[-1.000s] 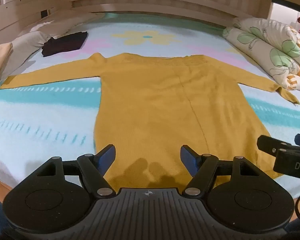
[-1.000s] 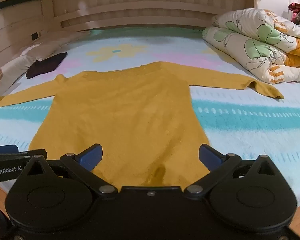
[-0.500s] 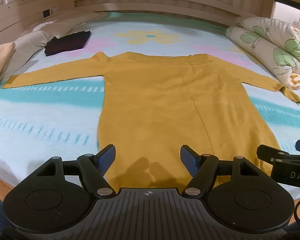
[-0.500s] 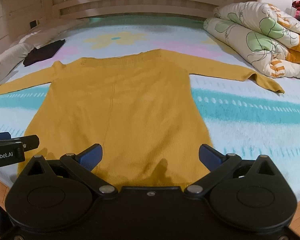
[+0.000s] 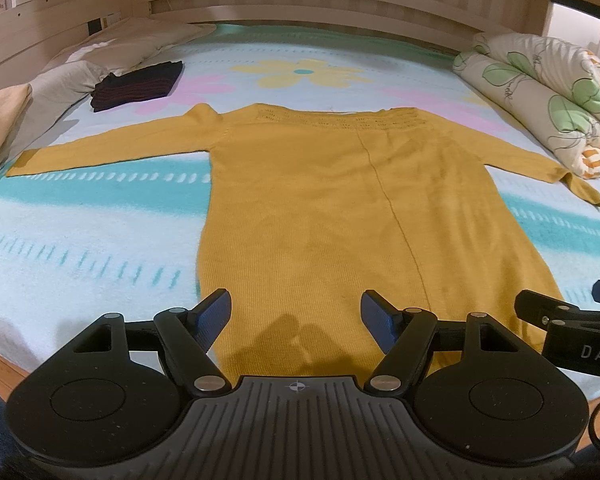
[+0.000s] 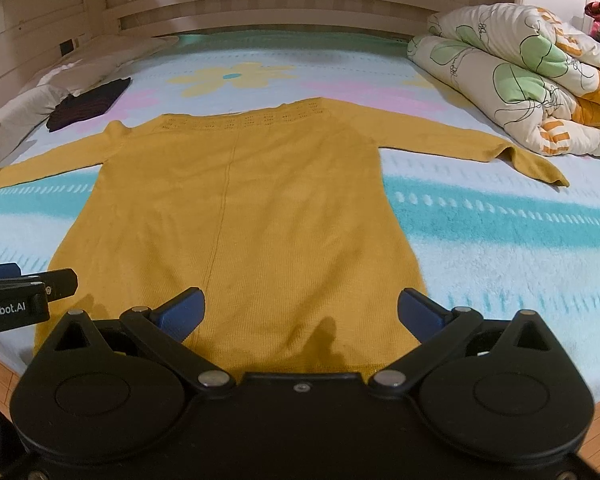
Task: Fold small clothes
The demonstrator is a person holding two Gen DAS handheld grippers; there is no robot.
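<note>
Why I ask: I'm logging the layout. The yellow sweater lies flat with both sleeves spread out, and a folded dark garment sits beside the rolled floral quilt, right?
Not quite. The yellow sweater does lie flat with both sleeves spread, but the folded dark garment sits on the opposite side from the rolled floral quilt, near the pillows. The left wrist view shows it.

Both wrist cameras look steeply down from the foot of the bed toward its headboard, the left one nearer, sharing the flat mustard-yellow knitted sweater and rolled floral quilt.
</note>
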